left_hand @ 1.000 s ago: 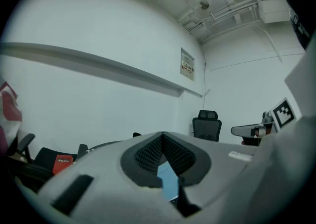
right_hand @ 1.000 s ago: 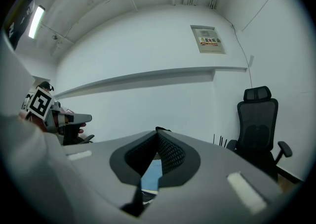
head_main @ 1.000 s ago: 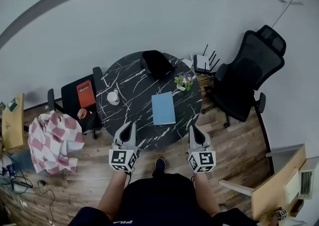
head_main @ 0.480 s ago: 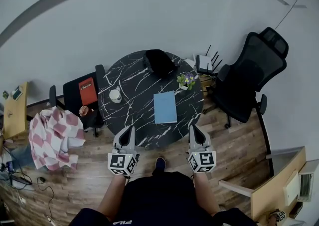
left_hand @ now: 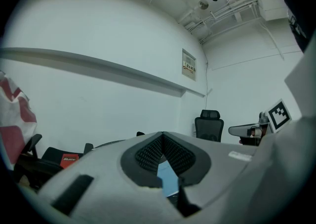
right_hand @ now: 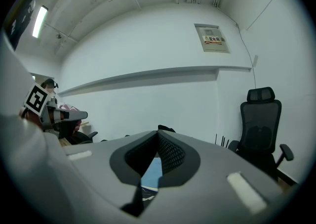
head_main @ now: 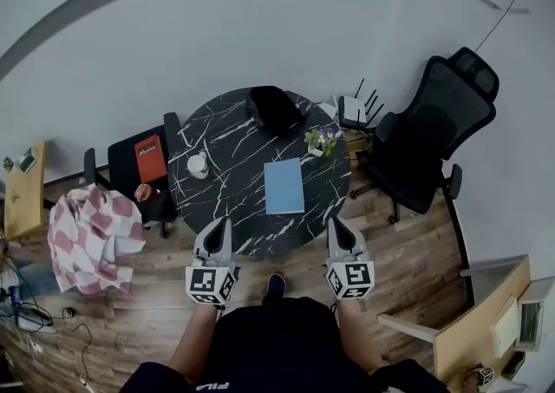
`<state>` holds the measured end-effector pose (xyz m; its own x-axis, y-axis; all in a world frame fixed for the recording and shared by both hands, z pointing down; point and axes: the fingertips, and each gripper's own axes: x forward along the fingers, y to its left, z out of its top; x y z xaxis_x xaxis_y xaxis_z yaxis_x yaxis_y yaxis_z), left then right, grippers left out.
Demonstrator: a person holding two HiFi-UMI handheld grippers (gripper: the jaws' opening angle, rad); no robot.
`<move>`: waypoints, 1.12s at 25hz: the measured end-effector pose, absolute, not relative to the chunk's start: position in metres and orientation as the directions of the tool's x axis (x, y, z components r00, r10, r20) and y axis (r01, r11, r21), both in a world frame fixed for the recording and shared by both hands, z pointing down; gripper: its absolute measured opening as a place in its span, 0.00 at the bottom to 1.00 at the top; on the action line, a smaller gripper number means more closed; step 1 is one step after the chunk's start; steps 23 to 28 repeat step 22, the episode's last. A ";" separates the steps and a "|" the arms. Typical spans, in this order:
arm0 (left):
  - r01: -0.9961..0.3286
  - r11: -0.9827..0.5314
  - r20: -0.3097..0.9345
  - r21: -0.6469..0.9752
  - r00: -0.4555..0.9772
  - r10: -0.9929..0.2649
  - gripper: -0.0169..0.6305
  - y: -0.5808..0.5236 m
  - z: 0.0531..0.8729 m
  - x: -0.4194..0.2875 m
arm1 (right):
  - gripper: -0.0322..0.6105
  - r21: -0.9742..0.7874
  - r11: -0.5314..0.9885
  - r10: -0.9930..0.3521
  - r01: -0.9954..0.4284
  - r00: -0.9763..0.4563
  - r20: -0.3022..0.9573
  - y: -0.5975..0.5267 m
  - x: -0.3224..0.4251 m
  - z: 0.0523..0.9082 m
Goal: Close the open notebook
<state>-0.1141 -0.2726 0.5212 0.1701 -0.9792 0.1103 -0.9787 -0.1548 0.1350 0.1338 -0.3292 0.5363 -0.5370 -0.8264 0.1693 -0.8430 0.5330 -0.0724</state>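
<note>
Blue notebook (head_main: 284, 186) lies flat on the round black table (head_main: 227, 141), just off centre toward 4 o'clock, cover up, looks closed. Left gripper (head_main: 224, 223) is at the table's 7 o'clock edge and right gripper (head_main: 334, 221) at 5 o'clock. Both have jaws together, gripping nothing, clear of the notebook. Mug (head_main: 199, 165) at 9 o'clock, flowers (head_main: 321, 139) at 2, black bag (head_main: 273, 108) at 12.

Round black marble-look table (head_main: 230, 174), white veins. On it: blue notebook (head_main: 284, 186) flat, right of centre; white mug (head_main: 199, 164) nr left edge; small flower pot (head_main: 321, 140) nr right edge; black bag-like obj (head_main: 272, 108) at far edge. All well apart.
</note>
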 end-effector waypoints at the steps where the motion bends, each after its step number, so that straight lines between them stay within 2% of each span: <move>1: -0.979 -0.155 0.110 0.135 0.170 -0.979 0.03 -0.272 0.521 -0.113 | 0.06 -0.070 0.536 -0.825 -0.841 -0.539 0.169 -0.329 0.134 0.536; 28: -0.975 -0.144 0.119 0.170 0.166 -0.979 0.03 -0.275 0.528 -0.113 | 0.06 -0.052 0.553 -0.814 -0.832 -0.552 0.180 -0.339 0.135 0.542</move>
